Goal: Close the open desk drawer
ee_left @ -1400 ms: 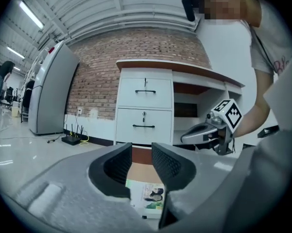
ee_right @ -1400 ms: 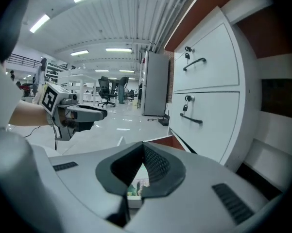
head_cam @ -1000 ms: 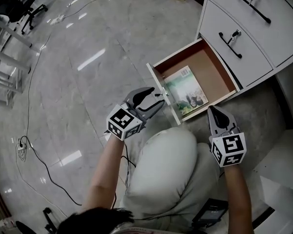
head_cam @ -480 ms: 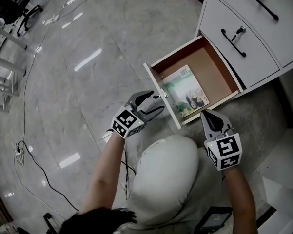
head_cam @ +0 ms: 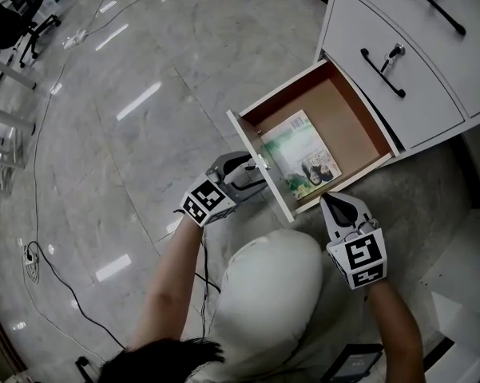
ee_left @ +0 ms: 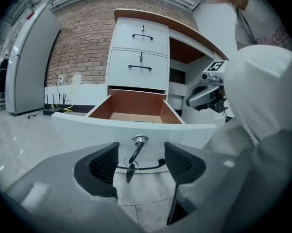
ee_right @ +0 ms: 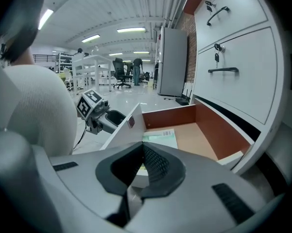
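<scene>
The bottom desk drawer (head_cam: 347, 122) stands pulled out, a green-covered book (head_cam: 303, 154) lying flat in it. Its white front panel (head_cam: 259, 170) carries a lock (ee_left: 139, 140) with a key (ee_left: 131, 166) hanging from it, over a black handle. My left gripper (head_cam: 254, 174) is open right at that front; in the left gripper view (ee_left: 143, 164) its jaws stand on either side of the key and handle, pads apart from them. My right gripper (head_cam: 329, 200) is shut and empty beside the drawer's near front corner, and in its own view (ee_right: 141, 152) it points over the drawer (ee_right: 204, 137) and the book (ee_right: 161, 138).
Two closed drawers with black handles (head_cam: 382, 72) sit above the open one. My knee in white trousers (head_cam: 271, 290) is just below the grippers. Cables (head_cam: 40, 254) trail over the glossy floor at left. White furniture (head_cam: 463, 278) stands at the right.
Both grippers have sunk and closed in on the drawer front. The left one's jaws now flank the key and handle; the right one sits nearer the drawer's corner.
</scene>
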The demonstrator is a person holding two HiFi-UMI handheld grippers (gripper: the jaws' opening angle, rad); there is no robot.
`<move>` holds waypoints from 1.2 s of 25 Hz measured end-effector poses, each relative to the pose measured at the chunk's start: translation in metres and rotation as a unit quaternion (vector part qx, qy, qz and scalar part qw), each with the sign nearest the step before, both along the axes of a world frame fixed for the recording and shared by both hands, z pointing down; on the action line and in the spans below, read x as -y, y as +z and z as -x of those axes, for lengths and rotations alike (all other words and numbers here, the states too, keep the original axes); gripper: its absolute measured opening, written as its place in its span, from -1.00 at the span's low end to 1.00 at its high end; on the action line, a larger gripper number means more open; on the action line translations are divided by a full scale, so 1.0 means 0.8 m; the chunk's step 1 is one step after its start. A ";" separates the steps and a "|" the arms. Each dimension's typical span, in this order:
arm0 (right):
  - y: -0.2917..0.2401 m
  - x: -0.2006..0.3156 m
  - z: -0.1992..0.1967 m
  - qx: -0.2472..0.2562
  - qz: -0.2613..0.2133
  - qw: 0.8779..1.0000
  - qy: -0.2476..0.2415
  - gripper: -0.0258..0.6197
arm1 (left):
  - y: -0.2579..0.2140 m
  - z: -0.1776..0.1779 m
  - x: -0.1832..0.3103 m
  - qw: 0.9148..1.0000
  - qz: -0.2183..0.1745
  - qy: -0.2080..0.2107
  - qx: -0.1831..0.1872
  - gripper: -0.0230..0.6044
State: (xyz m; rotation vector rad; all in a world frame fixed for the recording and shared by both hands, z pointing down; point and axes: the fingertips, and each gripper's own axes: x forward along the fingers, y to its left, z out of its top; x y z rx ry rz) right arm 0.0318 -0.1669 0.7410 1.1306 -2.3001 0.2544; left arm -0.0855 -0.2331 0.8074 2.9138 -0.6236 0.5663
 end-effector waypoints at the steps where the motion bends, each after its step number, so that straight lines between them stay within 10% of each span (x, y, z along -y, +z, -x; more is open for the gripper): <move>1: -0.002 0.003 -0.001 0.001 -0.003 1.000 0.004 -0.88 | -0.001 0.000 0.000 1.000 0.001 0.000 0.003 -0.03; 16: -0.009 0.012 -0.046 0.014 -0.001 0.998 0.061 -0.89 | -0.009 0.000 -0.003 0.999 -0.001 -0.023 0.032 -0.08; 30: -0.020 0.009 -0.062 0.022 -0.007 0.996 0.080 -0.88 | -0.070 -0.021 0.005 0.999 -0.009 -0.010 -0.029 -0.10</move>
